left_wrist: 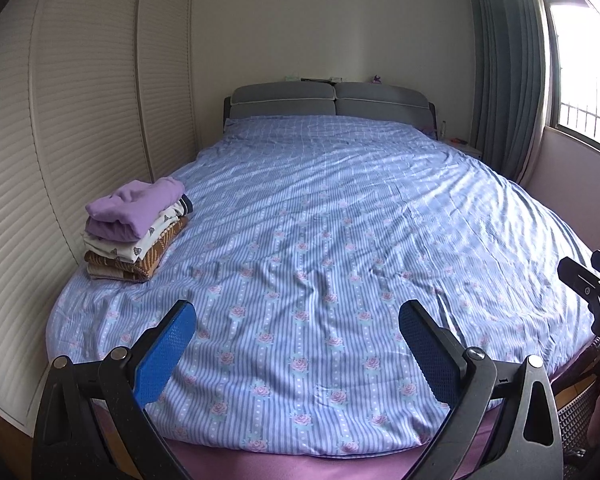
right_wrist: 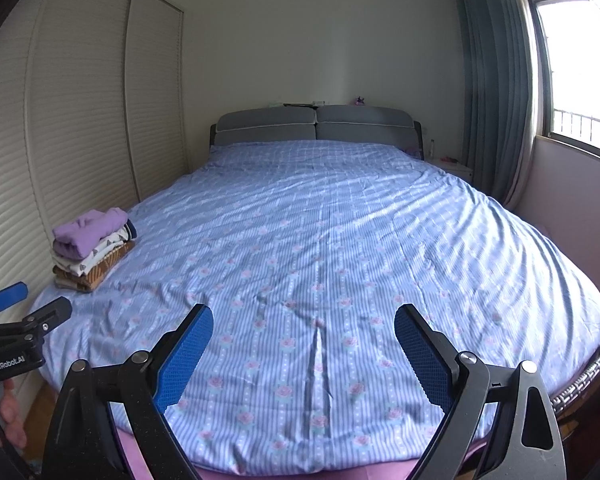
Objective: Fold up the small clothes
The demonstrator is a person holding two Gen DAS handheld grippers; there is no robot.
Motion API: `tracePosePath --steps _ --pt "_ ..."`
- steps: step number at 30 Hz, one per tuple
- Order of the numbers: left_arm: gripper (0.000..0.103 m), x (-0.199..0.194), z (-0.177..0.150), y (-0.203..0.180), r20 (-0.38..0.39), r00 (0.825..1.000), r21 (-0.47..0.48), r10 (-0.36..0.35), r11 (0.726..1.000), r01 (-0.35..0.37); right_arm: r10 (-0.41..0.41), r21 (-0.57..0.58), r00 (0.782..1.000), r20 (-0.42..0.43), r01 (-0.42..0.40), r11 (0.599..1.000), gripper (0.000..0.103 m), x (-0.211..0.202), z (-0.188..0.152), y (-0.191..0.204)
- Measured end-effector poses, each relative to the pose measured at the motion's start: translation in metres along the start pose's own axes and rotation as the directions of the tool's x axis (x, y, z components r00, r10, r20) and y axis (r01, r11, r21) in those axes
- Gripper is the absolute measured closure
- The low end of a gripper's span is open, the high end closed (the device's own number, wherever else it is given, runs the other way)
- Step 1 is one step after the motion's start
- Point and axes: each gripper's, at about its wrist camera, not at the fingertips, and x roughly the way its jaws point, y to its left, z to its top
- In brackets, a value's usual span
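While both your left gripper (left_wrist: 298, 350) and right gripper (right_wrist: 304, 354) hang wide apart and empty, the stacked clothes (left_wrist: 134, 226) look soft and light, so pinch a folded edge.

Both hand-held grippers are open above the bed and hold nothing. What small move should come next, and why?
Probably turn to fetch another garment. The left hand-held gripper and right hand-held gripper are open and hold nothing, the stack of folded clothes looks finished, and no unfolded garment shows on the blue striped floral bedcover.

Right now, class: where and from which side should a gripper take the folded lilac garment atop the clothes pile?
Probably pinch the folded lilac garment at its rounded fold edge facing the bed's foot, coming from that open side with the left gripper; the louvred wardrobe blocks the far side.
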Motion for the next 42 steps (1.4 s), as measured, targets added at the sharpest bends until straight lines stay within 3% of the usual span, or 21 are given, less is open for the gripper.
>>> tracePosePath --steps 42 --pt "0.000 -0.006 0.002 0.003 0.013 1.000 0.010 0.006 1.000 -0.006 0.004 0.008 1.000 0.011 -0.004 1.000 0.010 -0.006 0.001 -0.009"
